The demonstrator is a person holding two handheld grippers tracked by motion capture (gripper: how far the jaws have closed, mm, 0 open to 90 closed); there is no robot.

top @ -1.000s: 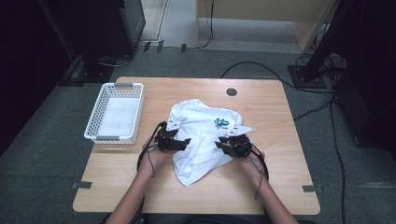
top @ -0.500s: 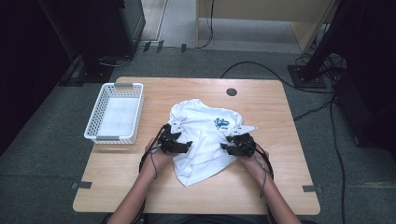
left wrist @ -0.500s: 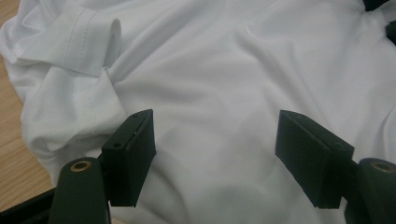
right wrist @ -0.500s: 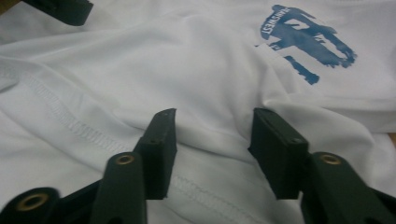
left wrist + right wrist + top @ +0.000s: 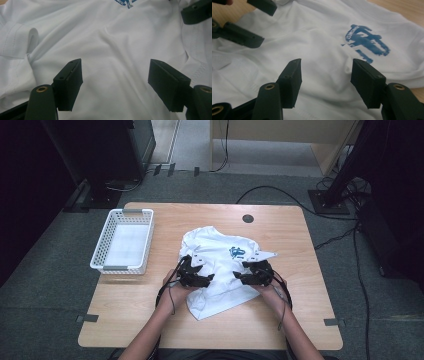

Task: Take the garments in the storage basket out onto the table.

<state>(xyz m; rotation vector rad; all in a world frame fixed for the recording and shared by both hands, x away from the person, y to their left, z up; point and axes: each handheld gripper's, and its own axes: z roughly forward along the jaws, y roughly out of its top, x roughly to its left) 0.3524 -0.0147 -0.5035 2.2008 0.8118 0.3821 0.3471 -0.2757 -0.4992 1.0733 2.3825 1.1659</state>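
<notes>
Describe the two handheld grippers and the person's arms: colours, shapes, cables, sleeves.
The left gripper and right gripper are black, compact and angular. Each has two flat, blocky black jaws with small screw holes, hinged on rounded arms with brass-coloured pivot inserts. A thin black cable trails from each toward the person. The forearms are bare, with no sleeves in view.

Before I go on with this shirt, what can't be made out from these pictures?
- Blue print on the white T-shirt: blurred in the right gripper view, cut by the top edge in the left gripper view, too small in the high view to read.
- Shirt's near hem and underside: covered by its own folds and both hands.
- Basket contents: too small in the high view.
</notes>
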